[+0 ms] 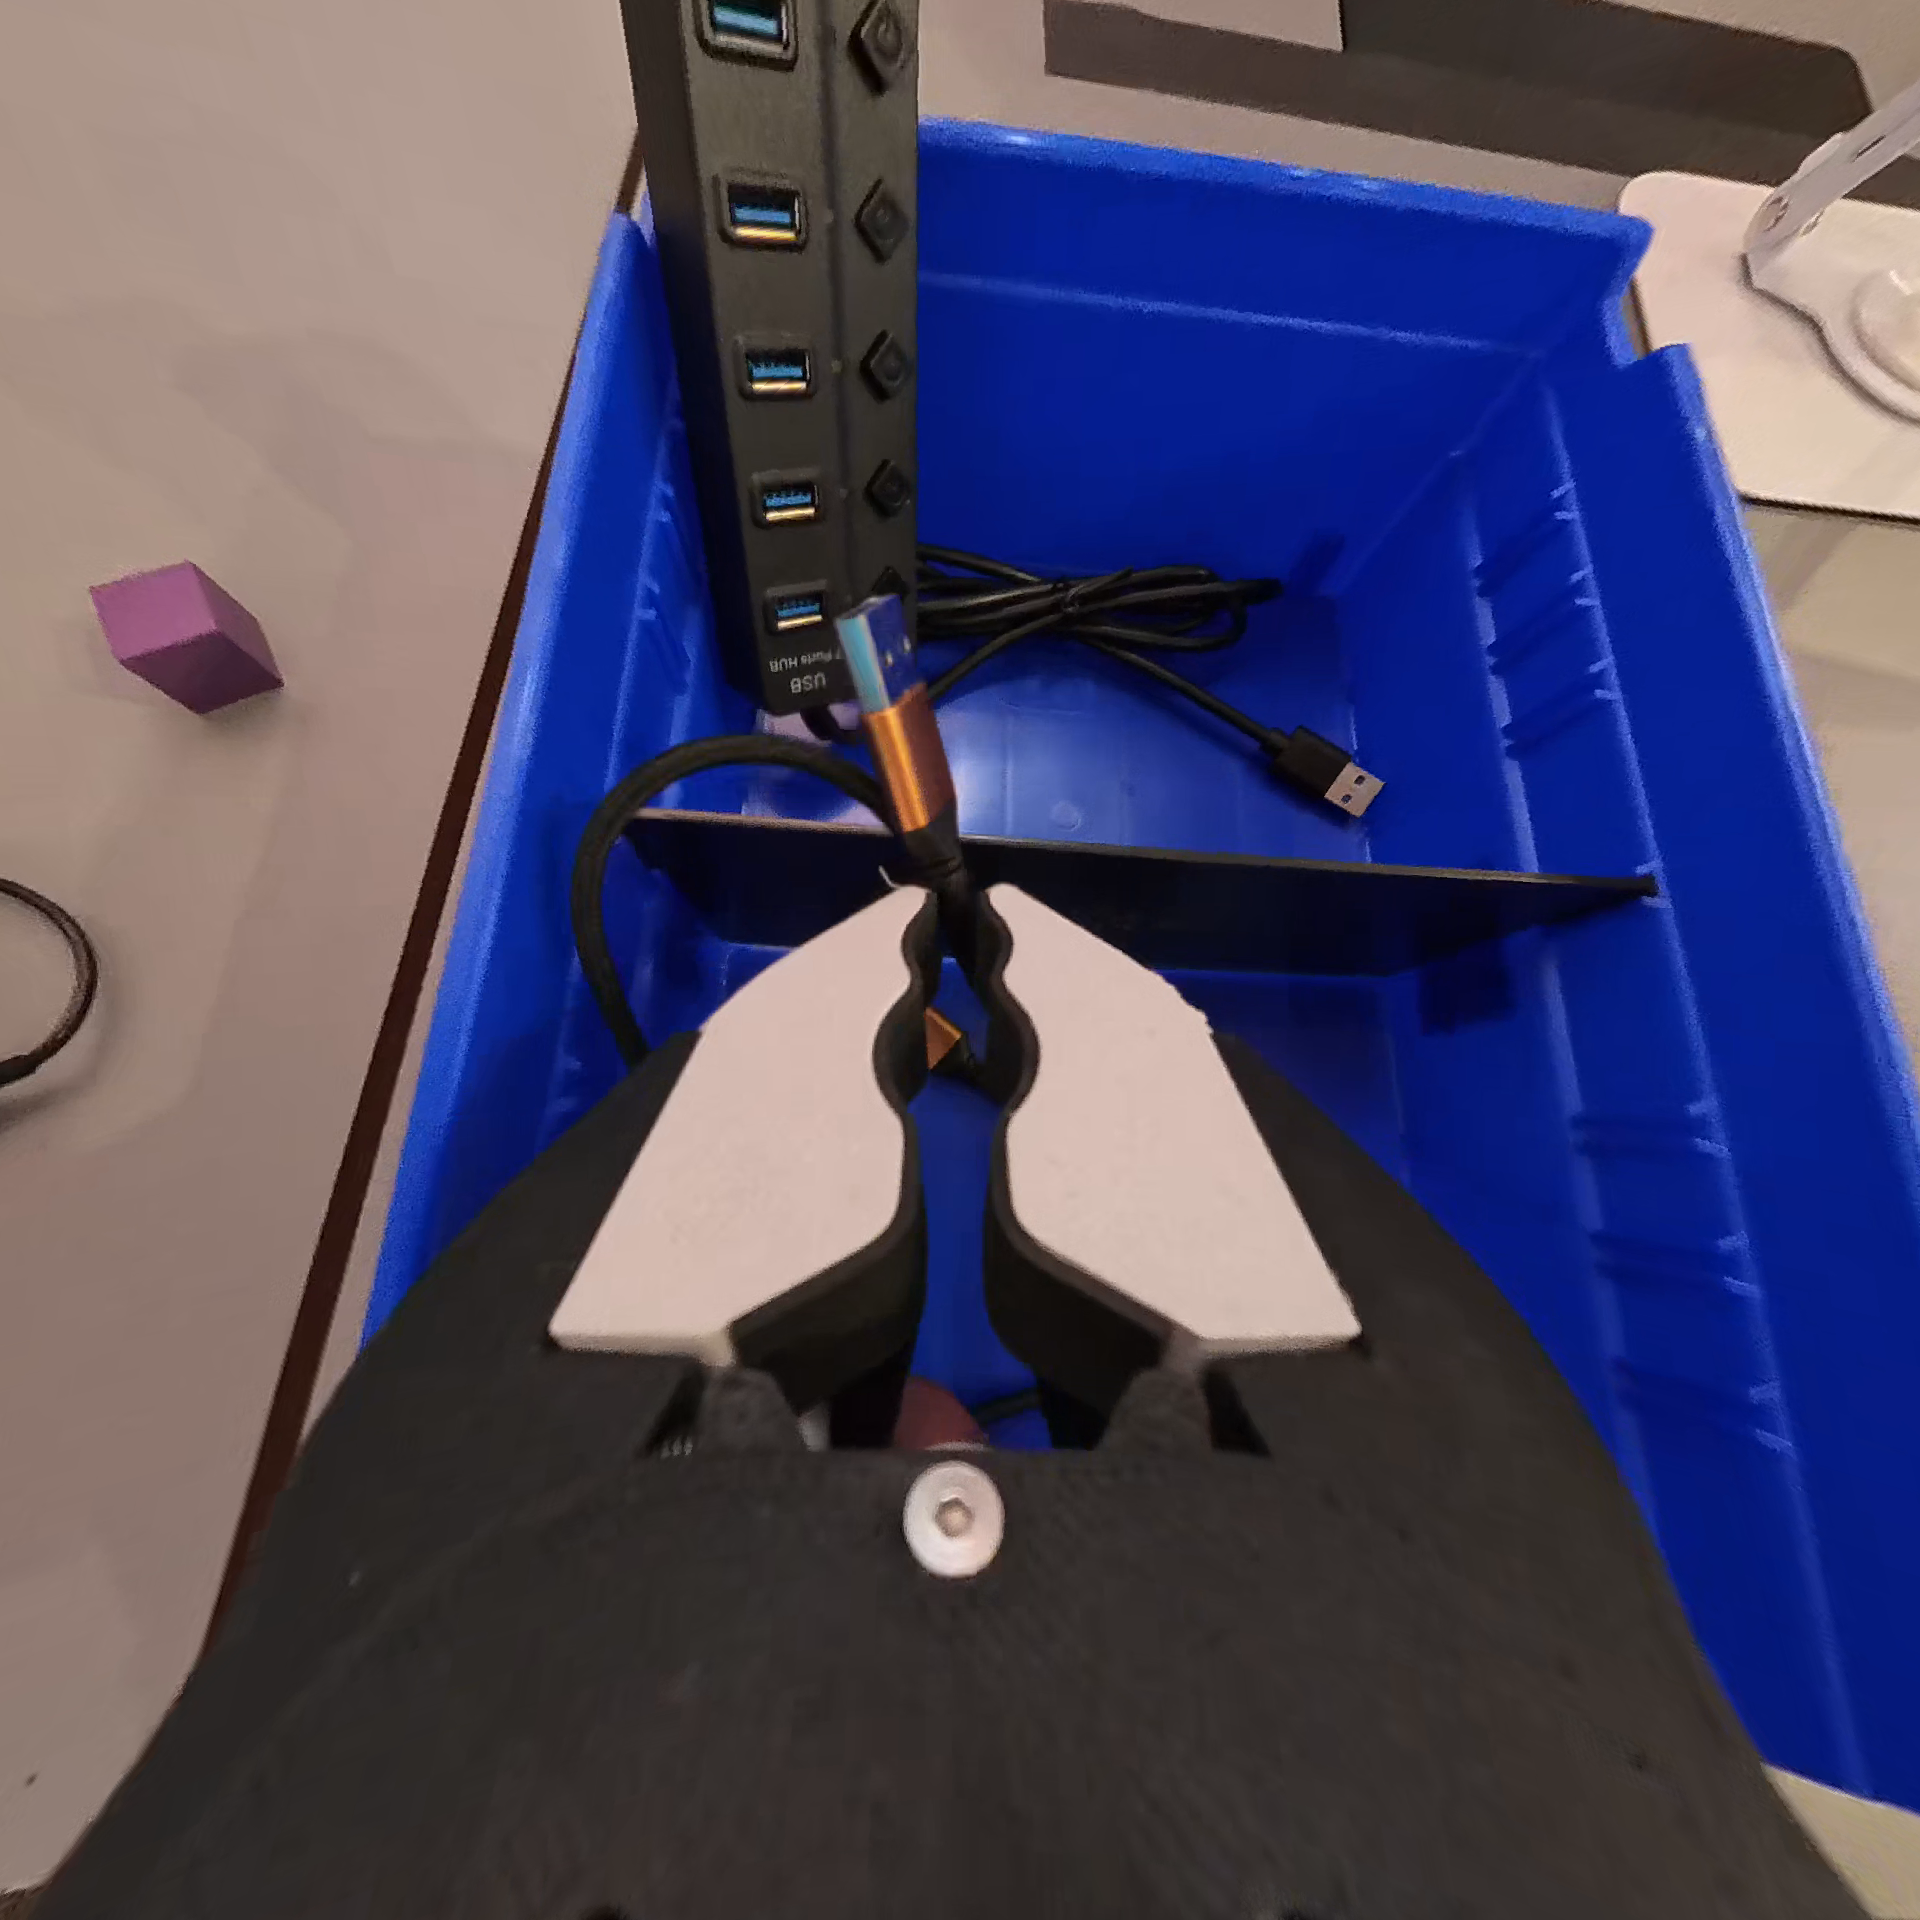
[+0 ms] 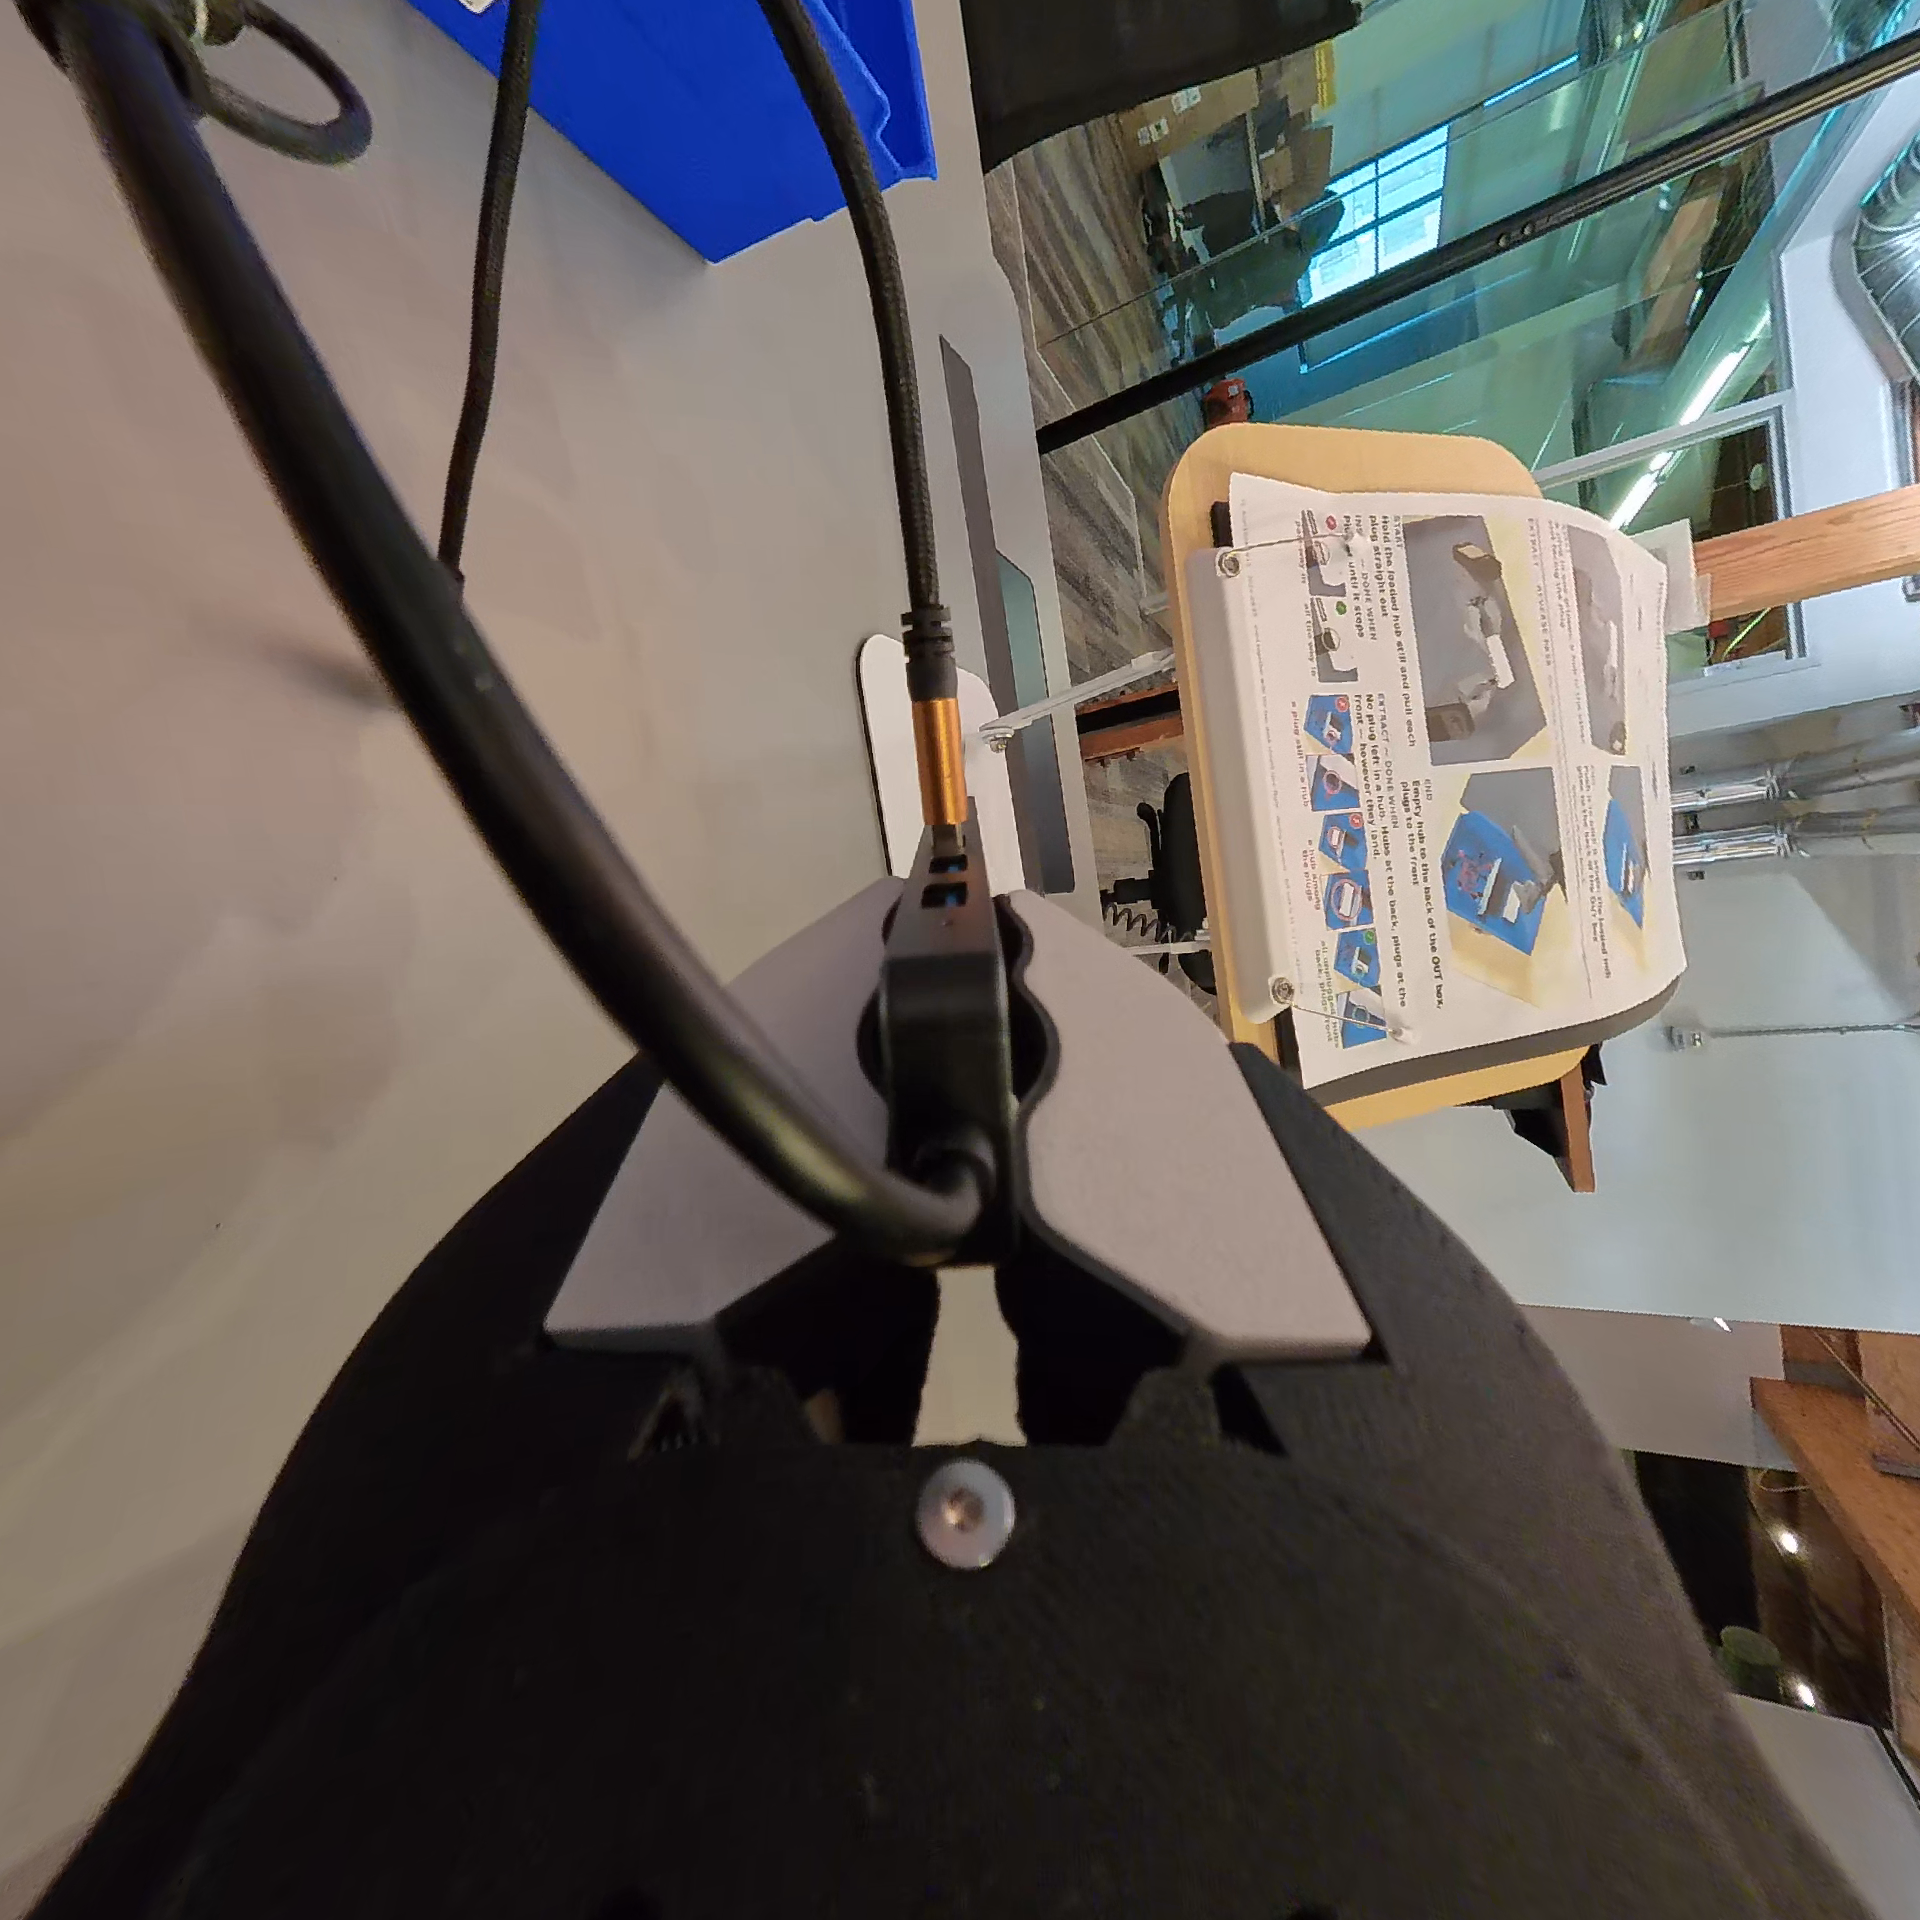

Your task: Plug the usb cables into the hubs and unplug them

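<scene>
My left gripper (image 1: pixel 951 904) is shut on a black braided cable just behind its orange-collared USB plug (image 1: pixel 894 707). The plug's metal tip is bare and sits just to the right of the lowest blue port of a long black USB hub (image 1: pixel 779 312). The hub stands upright over the blue bin (image 1: pixel 1247 166), with several empty ports. My right gripper (image 2: pixel 951 914) is shut on the hub's cable end (image 2: pixel 940 997), and its thick black cable (image 2: pixel 416 582) curves away to the upper left. The orange plug (image 2: pixel 940 753) shows at the hub's far end.
A black divider (image 1: pixel 1247 883) splits the bin. A loose black USB cable (image 1: pixel 1143 623) lies in the far compartment. A purple cube (image 1: pixel 187 634) sits on the table to the left. A white stand base (image 1: pixel 1766 364) is at the far right. A board with a printed sheet (image 2: pixel 1455 779) stands beyond the table. Spacing between my two grippers at the tips: around 40 cm. Between my left fingertips and the purple cube (image 1: pixel 187 634) there is roughly 20 cm.
</scene>
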Tool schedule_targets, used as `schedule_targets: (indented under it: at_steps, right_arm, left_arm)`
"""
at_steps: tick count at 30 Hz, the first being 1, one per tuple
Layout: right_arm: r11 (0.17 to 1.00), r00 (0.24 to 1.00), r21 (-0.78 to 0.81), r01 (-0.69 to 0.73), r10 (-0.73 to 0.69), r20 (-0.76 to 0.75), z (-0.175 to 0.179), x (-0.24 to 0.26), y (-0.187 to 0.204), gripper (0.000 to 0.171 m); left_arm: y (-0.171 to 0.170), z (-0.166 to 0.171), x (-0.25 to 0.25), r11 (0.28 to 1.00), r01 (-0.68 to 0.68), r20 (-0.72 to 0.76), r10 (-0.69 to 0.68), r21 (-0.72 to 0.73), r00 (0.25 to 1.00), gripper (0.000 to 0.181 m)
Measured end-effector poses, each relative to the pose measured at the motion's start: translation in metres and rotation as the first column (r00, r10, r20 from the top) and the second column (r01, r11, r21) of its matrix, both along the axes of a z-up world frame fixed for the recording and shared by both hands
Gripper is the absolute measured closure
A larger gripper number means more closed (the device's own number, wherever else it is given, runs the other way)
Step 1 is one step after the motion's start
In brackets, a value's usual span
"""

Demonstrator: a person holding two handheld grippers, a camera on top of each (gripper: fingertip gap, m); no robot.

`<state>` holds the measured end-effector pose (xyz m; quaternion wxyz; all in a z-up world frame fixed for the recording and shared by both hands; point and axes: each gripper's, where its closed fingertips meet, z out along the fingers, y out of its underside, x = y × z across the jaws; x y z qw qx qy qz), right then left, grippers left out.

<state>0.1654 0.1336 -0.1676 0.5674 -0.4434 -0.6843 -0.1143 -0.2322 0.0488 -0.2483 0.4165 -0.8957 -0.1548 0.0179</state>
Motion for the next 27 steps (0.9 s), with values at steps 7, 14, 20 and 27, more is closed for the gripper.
schedule_targets:
  at_steps: [7,14,20,27]
  right_arm:
    - [1.0,1.0,0.0,0.003,-0.003,-0.005,0.002,0.002,0.0,0.159]
    - [1.0,1.0,-0.004,0.003,-0.003,-0.002,0.001,0.002,0.001,0.158]
    - [1.0,1.0,-0.005,0.003,-0.003,-0.004,0.001,0.003,0.001,0.159]
    - [1.0,1.0,-0.009,0.001,-0.001,-0.005,0.001,0.002,0.001,0.159]
  left_arm:
    - [0.004,0.025,0.007,0.997,0.063,-0.185,-0.053,0.048,0.981,0.175]
    - [0.007,0.027,0.012,0.991,0.131,-0.35,-0.122,0.002,0.929,0.174]
    - [0.0,0.029,0.007,0.995,0.1,-0.337,-0.098,-0.011,0.936,0.174]
    - [-0.005,0.019,0.008,0.995,0.098,-0.311,-0.104,-0.033,0.945,0.173]
